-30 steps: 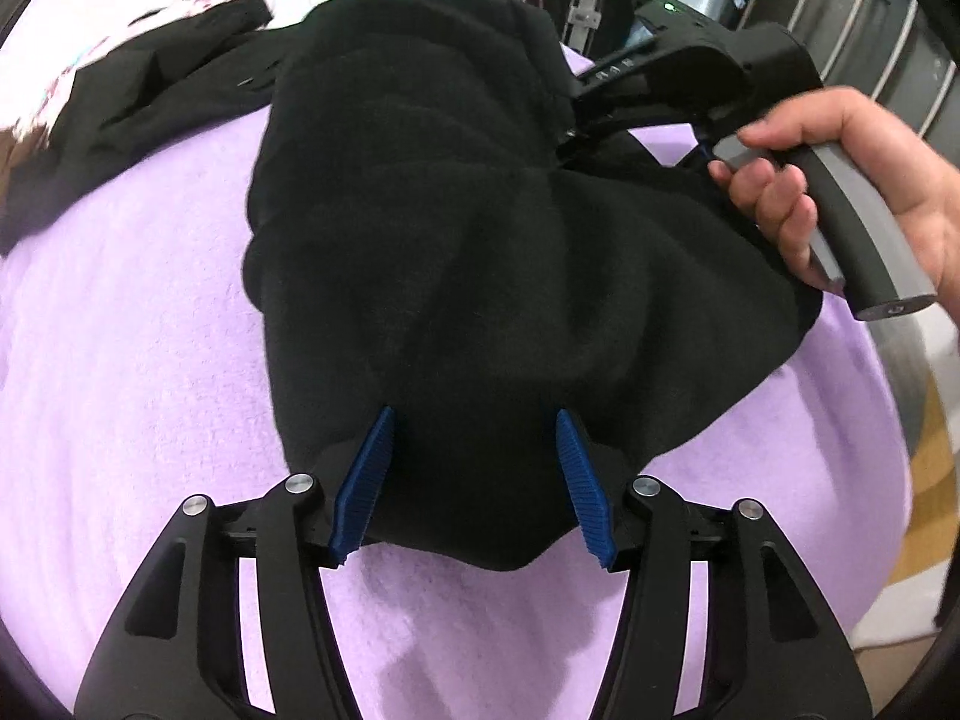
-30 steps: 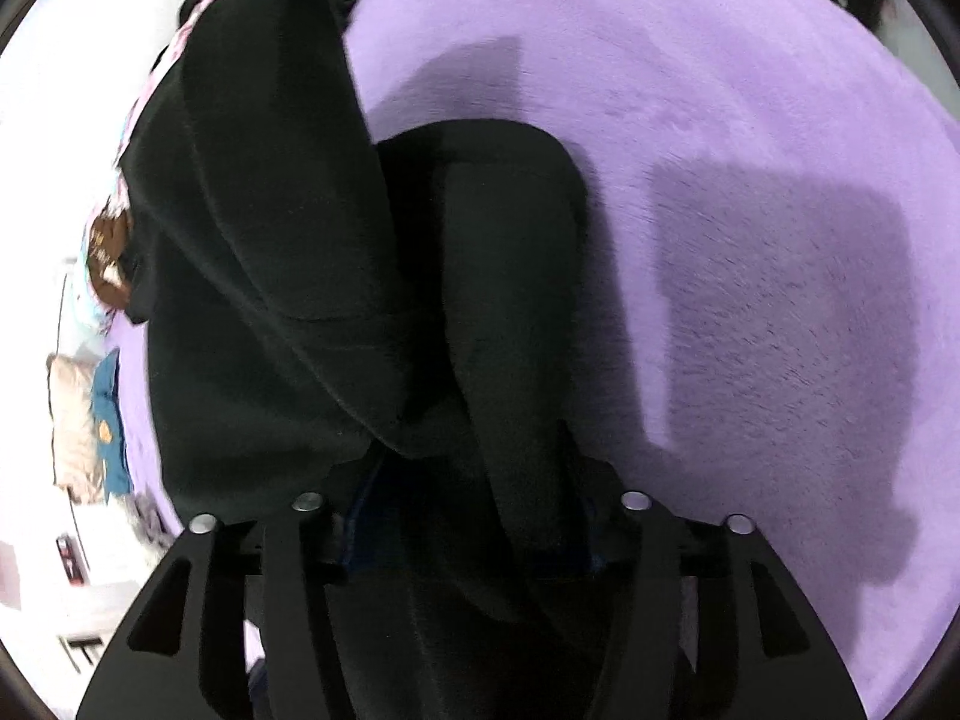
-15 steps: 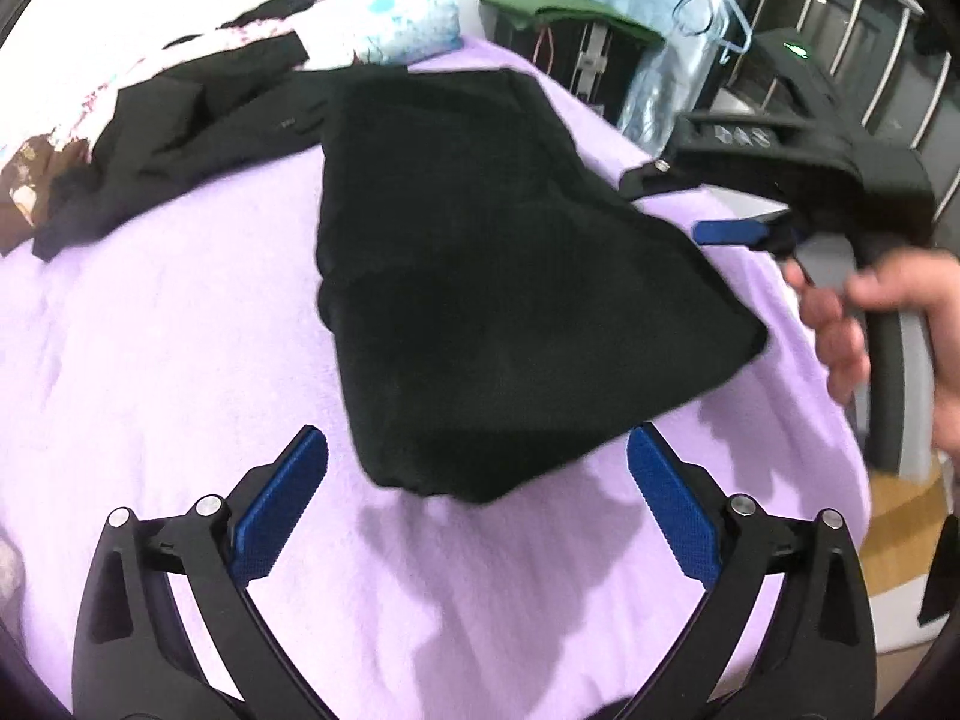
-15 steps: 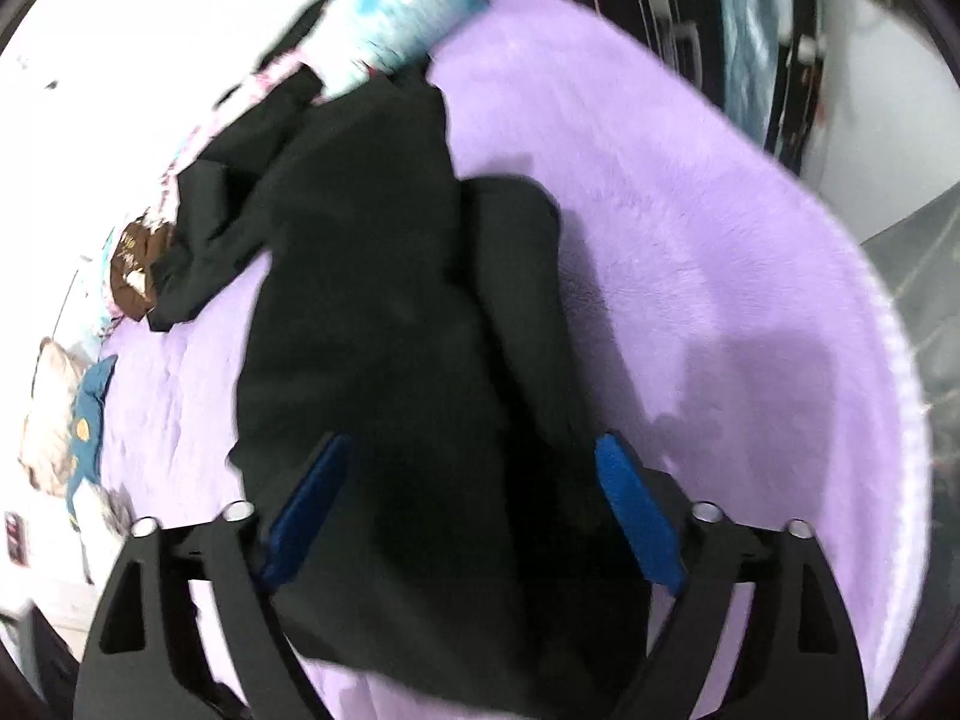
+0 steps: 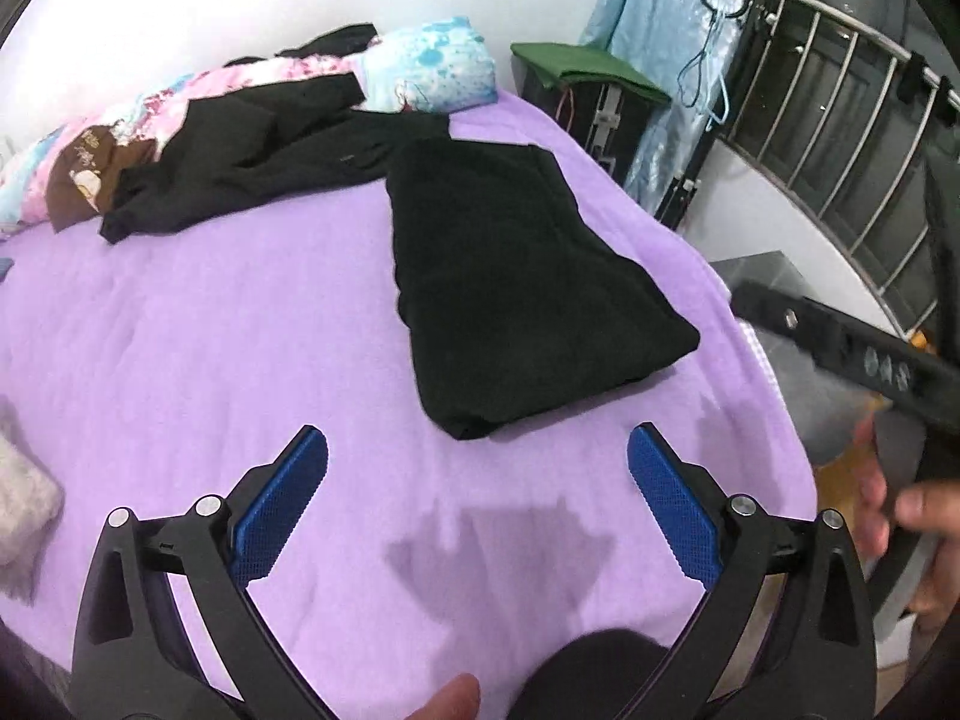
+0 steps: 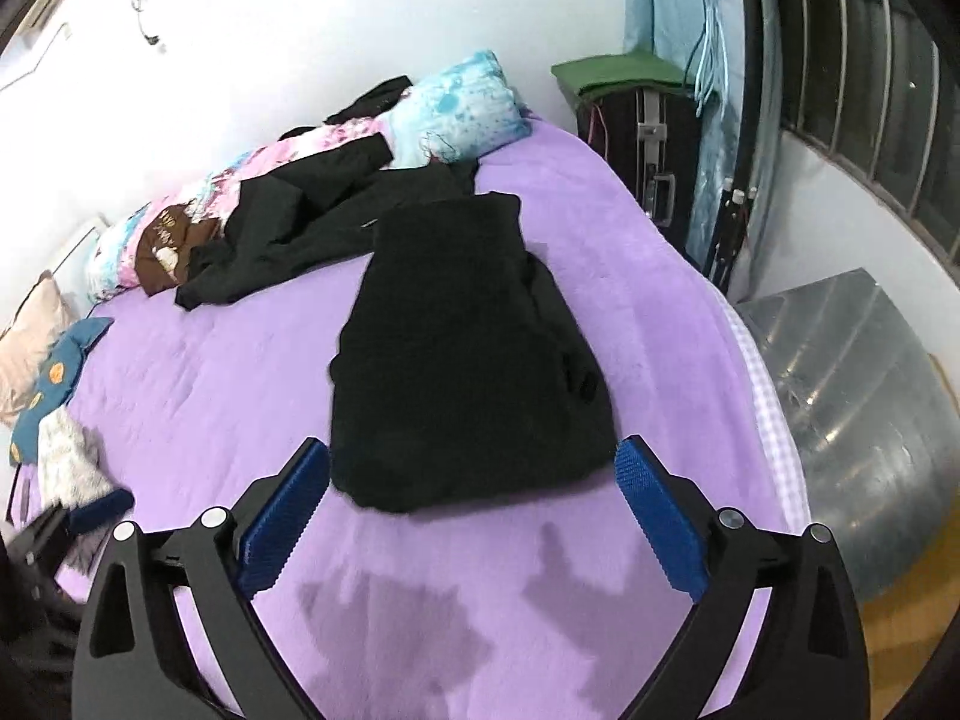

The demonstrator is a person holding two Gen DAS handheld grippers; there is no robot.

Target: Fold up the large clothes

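Note:
A folded black garment (image 5: 516,288) lies flat on the purple bed cover (image 5: 210,348), toward the bed's right side; it also shows in the right wrist view (image 6: 462,354). My left gripper (image 5: 477,504) is open and empty, held above the cover short of the garment's near edge. My right gripper (image 6: 471,510) is open and empty, just short of the garment's near edge. Part of the right gripper's body (image 5: 852,342) and a hand show at the right of the left wrist view.
A rumpled black garment (image 5: 252,150) lies at the head of the bed beside patterned pillows (image 5: 432,72). A grey fluffy item (image 6: 69,456) and a blue cushion (image 6: 54,378) lie at the left. A dark cabinet (image 6: 636,132), metal railing and a grey box (image 6: 840,384) stand right of the bed.
Both grippers let go of the black garment, opened wide and pulled back from it. The garment now lies folded flat on the bed.

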